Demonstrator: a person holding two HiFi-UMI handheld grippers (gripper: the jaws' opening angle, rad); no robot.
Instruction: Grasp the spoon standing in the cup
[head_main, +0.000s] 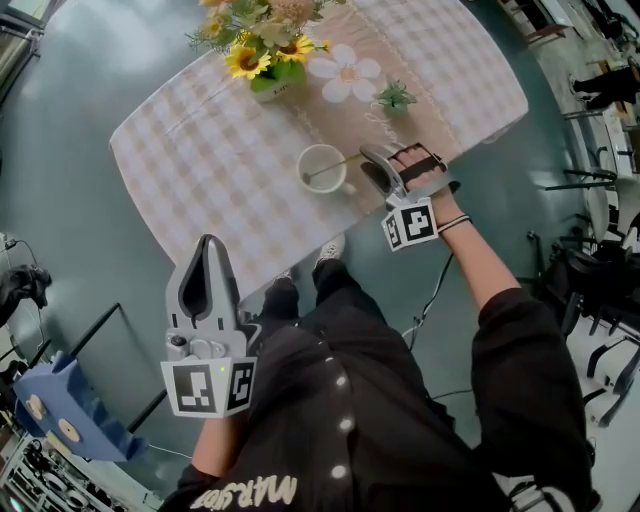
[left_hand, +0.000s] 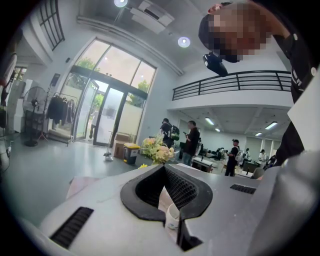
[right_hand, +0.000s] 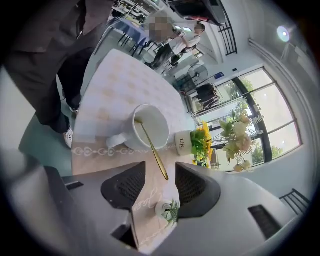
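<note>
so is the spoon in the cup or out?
In. Spoon bowl sits inside the cup; handle leans over the rim into the open right claw, ungripped.

Head view steeply down on table (head_main: 200, 170), cup (head_main: 325, 188); right gripper view close, shares both.

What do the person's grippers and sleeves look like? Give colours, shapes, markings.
The left gripper and right gripper are grey, tapering, with black ribbed pads. Each carries a cube of black-and-white square markers. Black straps cross the right hand; the sleeve is black.
</note>
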